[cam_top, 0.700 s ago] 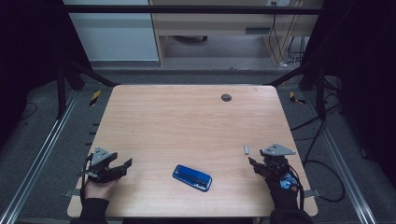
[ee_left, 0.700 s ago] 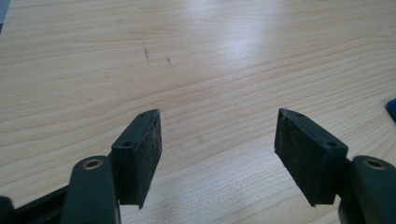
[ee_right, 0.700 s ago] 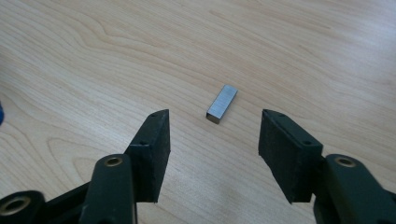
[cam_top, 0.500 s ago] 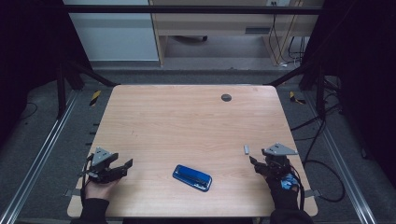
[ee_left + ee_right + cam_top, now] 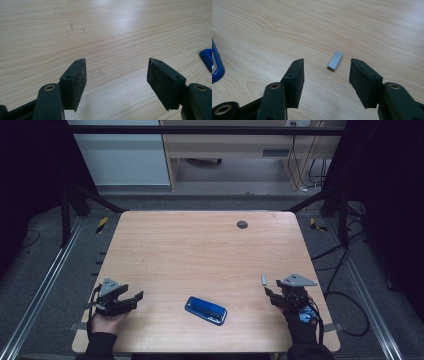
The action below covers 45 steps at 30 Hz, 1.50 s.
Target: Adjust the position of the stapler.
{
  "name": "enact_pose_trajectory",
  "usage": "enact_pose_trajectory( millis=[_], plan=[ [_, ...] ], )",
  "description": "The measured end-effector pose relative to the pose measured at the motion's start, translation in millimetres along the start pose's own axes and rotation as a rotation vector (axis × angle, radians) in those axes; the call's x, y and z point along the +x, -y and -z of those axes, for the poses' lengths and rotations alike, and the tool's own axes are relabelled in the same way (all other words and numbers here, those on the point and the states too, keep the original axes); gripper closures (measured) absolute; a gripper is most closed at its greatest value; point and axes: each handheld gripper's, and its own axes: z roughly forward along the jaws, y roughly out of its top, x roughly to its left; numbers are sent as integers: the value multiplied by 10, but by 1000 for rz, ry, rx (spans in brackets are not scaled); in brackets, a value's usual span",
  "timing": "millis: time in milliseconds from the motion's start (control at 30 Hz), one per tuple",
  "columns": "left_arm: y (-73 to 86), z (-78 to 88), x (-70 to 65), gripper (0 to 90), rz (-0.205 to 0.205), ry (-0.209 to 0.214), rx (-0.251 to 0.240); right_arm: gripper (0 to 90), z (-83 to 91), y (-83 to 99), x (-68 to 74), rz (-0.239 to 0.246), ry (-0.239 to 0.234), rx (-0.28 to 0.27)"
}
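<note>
The left claw point(image 5: 131, 299) is spread wide and holds nothing; it sits on the counter point(image 5: 200, 250) well to the left of the blue stapler point(image 5: 205, 310). The stapler lies flat near the front edge, between the two claws. To its right, the right claw point(image 5: 267, 287) is spread wide too, with a small grey block point(image 5: 335, 61) of staples lying just ahead of its tips, not yet touched. The block looks hard, light, smooth and likely slippery. It is best pinched on its two long sides. Nothing blocks the way. A dark round hole point(image 5: 242, 224) sits far behind the stapler.
</note>
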Motion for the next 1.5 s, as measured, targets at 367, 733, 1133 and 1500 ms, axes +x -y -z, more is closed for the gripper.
enact_pose_trajectory(
  millis=[367, 733, 1133, 1500],
  plan=[
    [6, -40, -5, 320, -9, 13, 23, 444, -61, -193, 204, 88, -77, 14],
    [3, -97, -14, 318, -26, 7, 47, 417, -70, -491, 516, 159, -165, 34],
    [6, -90, -22, 311, -31, 19, 58, 418, -140, -751, 809, 206, -289, 78],
    [13, -109, -26, 306, -33, 25, 74, 430, -242, -896, 1050, 256, -360, 125]
  ],
)
